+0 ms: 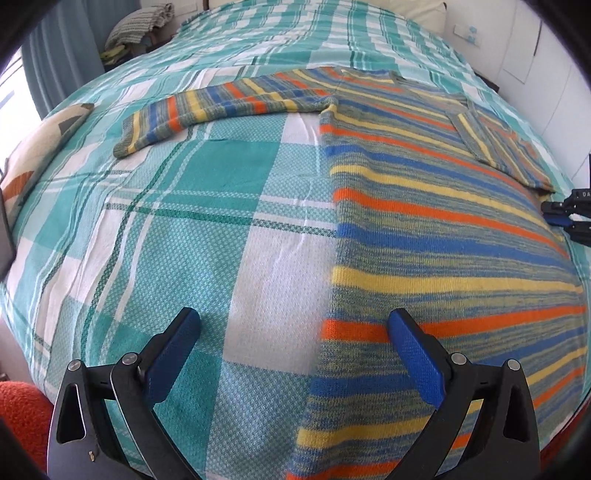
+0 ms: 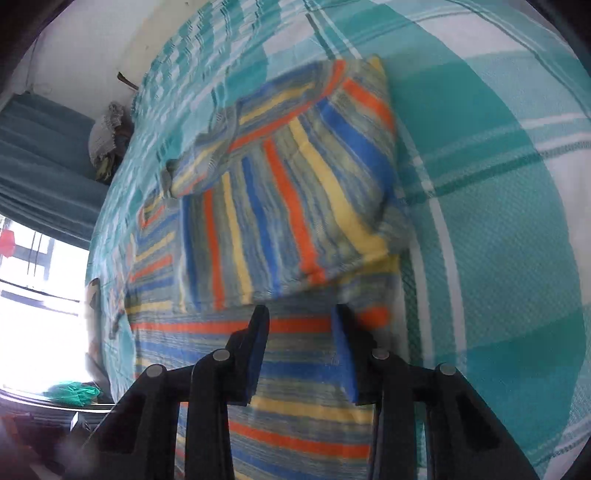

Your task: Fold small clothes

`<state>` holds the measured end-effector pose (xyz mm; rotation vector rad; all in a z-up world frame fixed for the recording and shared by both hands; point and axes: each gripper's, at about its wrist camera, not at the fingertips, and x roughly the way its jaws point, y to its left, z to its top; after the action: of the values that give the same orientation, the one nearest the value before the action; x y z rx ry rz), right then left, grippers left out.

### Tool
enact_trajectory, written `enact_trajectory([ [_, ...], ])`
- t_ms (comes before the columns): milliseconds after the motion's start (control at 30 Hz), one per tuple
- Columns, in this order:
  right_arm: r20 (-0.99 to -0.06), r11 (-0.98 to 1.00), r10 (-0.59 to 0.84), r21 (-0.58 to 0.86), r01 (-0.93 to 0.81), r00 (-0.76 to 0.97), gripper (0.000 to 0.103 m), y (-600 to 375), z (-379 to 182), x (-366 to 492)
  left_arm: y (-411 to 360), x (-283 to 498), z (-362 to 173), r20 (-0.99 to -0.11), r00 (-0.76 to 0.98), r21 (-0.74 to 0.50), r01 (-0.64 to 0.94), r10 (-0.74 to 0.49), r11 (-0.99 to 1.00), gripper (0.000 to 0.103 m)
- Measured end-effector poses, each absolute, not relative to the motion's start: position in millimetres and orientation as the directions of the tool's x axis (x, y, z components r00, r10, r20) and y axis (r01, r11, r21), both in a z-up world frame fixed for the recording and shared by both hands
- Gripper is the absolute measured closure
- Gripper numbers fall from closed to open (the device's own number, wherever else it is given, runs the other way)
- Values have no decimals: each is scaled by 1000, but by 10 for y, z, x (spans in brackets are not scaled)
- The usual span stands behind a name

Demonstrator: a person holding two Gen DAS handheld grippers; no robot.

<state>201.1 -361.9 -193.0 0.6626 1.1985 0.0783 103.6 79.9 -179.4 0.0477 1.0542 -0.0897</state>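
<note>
A striped knit sweater (image 1: 436, 236) in blue, orange, yellow and grey lies flat on the bed. Its left sleeve (image 1: 221, 107) stretches out to the left; its right sleeve (image 1: 495, 144) is folded over the body. My left gripper (image 1: 291, 325) is open, hovering over the sweater's left edge near the hem, holding nothing. In the right wrist view the folded sleeve (image 2: 295, 184) lies on the sweater body (image 2: 295, 387). My right gripper (image 2: 299, 314) is open just above the sweater, fingers apart, empty. It also shows at the right edge of the left wrist view (image 1: 569, 218).
The bed is covered by a teal and white plaid blanket (image 1: 177, 229). A patterned pillow (image 1: 33, 155) lies at its left. A pile of cloth (image 1: 136, 26) sits beyond the far corner by blue curtains (image 2: 40, 158). White walls stand to the right.
</note>
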Motion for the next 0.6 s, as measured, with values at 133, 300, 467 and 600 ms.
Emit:
enact_trajectory([
  [133, -834, 860, 312, 451, 238, 455, 83, -3641, -1746, 1533, 736, 912, -1723, -858, 509, -5, 127, -69, 992, 1],
  [300, -840, 934, 288, 351, 57, 460, 66, -3156, -1395, 762, 453, 713, -1674, -850, 511, -10, 232, -131, 973, 1],
  [467, -932, 974, 195, 221, 53, 307, 59, -2847, -1856, 69, 121, 419, -1872, -897, 435, 90, 348, -76, 933, 1],
  [600, -946, 984, 129, 158, 77, 298, 59, -2860, -1845, -314, 204, 366, -1908, -923, 375, 48, 339, -88, 940, 1],
])
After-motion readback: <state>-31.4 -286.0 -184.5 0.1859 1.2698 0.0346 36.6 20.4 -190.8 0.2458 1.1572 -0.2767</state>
